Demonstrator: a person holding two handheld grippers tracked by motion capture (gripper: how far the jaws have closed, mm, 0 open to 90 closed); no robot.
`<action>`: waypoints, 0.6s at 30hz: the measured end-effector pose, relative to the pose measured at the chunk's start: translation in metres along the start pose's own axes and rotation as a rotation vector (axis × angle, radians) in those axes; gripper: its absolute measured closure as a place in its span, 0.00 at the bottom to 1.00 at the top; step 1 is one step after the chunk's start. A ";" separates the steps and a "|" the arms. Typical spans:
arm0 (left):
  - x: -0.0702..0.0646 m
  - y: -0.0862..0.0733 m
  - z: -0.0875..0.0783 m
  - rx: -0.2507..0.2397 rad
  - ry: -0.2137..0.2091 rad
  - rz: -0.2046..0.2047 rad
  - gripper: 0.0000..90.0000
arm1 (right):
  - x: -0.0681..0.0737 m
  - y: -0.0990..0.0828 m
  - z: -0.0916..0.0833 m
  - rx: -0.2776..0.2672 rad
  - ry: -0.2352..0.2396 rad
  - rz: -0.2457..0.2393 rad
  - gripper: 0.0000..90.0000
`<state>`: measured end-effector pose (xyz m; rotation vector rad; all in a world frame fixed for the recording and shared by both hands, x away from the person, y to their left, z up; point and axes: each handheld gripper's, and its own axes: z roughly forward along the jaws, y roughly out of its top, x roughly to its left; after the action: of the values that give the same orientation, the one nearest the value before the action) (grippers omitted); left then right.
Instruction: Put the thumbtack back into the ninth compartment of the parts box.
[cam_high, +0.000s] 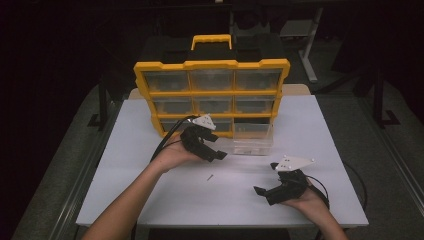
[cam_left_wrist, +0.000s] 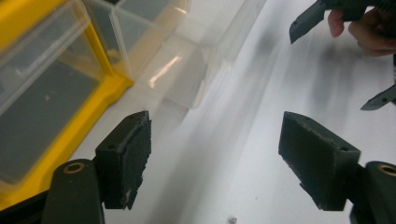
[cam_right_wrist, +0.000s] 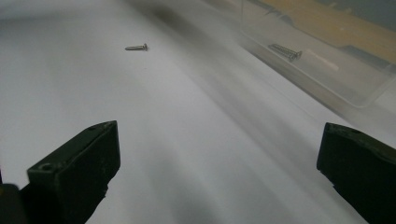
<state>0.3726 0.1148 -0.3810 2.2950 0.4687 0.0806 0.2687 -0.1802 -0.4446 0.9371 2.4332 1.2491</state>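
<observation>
White tabletop (cam_high: 150, 190) spreads widest, with bare room along its near and left edges. At its far edge stands one yellow plastic organiser cabinet (cam_high: 212, 65) with a yellow carry handle and nine clear drawer bays, three rows of three. One clear plastic drawer (cam_high: 248, 141) is pulled out onto the table at the cabinet's lower right; the right gripper view shows screws (cam_right_wrist: 286, 51) lying inside it. The black left gripper (cam_high: 216, 152) hangs just left of that drawer, jaws apart, nothing between them. The black right gripper (cam_high: 266, 192) rests near the front edge, well apart from it, jaws wide and empty. One small loose metal screw (cam_high: 210, 177) lies on bare table between the two grippers.
</observation>
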 end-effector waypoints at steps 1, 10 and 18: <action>-0.001 -0.003 0.001 -0.003 0.003 0.000 0.27 | 0.000 0.000 0.000 0.000 0.000 0.001 0.00; -0.008 -0.026 0.008 0.017 0.039 -0.012 0.25 | 0.000 0.000 0.001 0.001 0.001 0.001 0.00; -0.013 -0.047 0.013 0.035 0.063 -0.028 0.27 | 0.000 0.000 0.001 0.002 -0.001 0.002 0.00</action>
<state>0.3489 0.1309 -0.4220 2.3246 0.5387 0.1321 0.2691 -0.1797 -0.4452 0.9409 2.4344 1.2467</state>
